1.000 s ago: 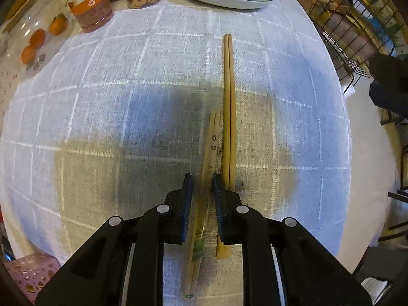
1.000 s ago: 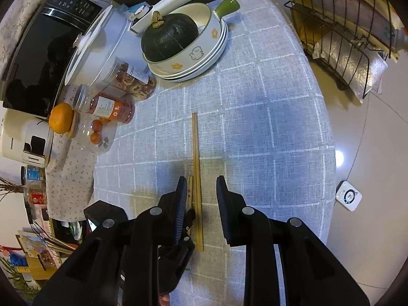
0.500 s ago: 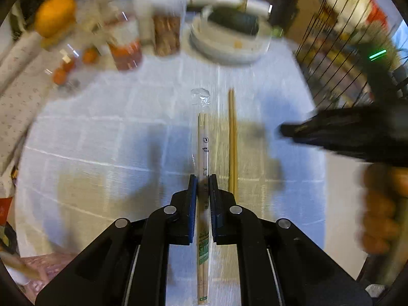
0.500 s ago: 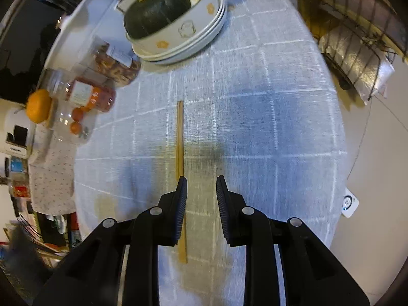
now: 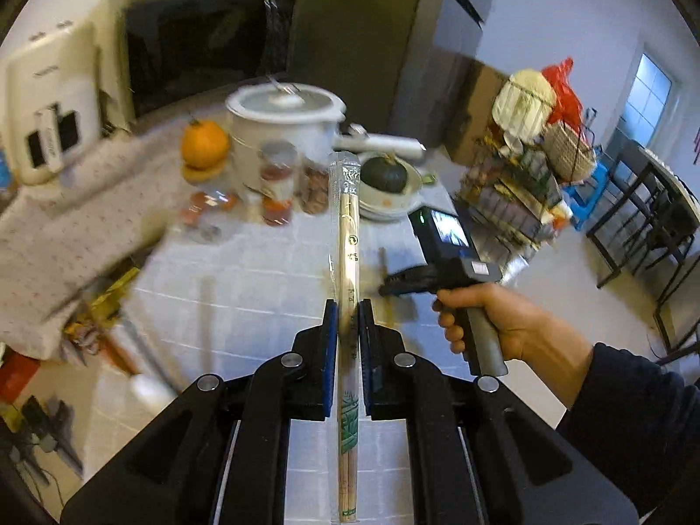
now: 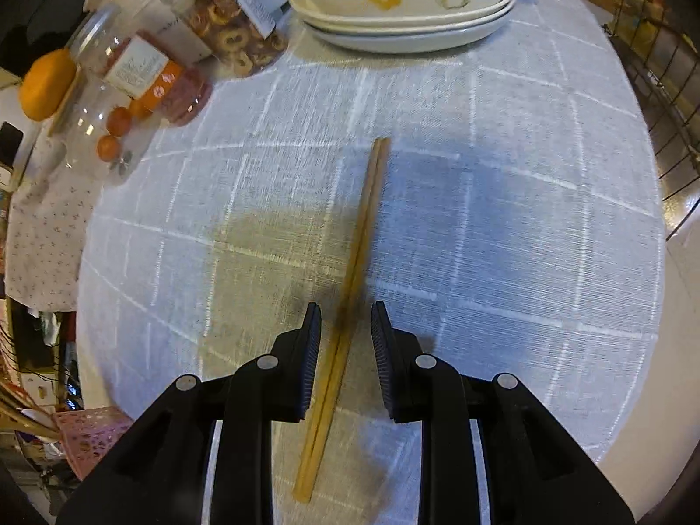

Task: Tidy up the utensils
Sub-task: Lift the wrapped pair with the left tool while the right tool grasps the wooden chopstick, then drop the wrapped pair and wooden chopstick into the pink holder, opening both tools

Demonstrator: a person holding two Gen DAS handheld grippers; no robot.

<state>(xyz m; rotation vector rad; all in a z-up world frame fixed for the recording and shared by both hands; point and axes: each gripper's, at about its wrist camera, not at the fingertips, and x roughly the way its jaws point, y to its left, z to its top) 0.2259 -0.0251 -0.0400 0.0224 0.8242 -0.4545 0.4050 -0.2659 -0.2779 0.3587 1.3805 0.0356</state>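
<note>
Left wrist: left gripper (image 5: 348, 319) clamped on wrapped chopsticks (image 5: 348, 262), lifted clear above the table (image 5: 245, 280). Right wrist: right gripper (image 6: 345, 328) jaws spread wide, straddling bare chopsticks (image 6: 354, 262) lying flat on the tablecloth (image 6: 503, 227), not touching them.

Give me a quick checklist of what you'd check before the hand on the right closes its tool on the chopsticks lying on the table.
1. Right gripper open: ok, a wide gap shows between the jaws.
2. Bare chopsticks lie between those jaws: ok, though they run at a slant, closer to the left jaw.
3. Both sticks lie together: ok, they rest side by side on the tablecloth.
4. Gripper low enough to pinch: cannot tell from this view.
5. Left gripper holds the wrapped chopsticks firmly: ok, shut on the sleeve, lifted above the table.
6. Jars and stacked dishes out of the way: ok, far from the sticks.
</note>
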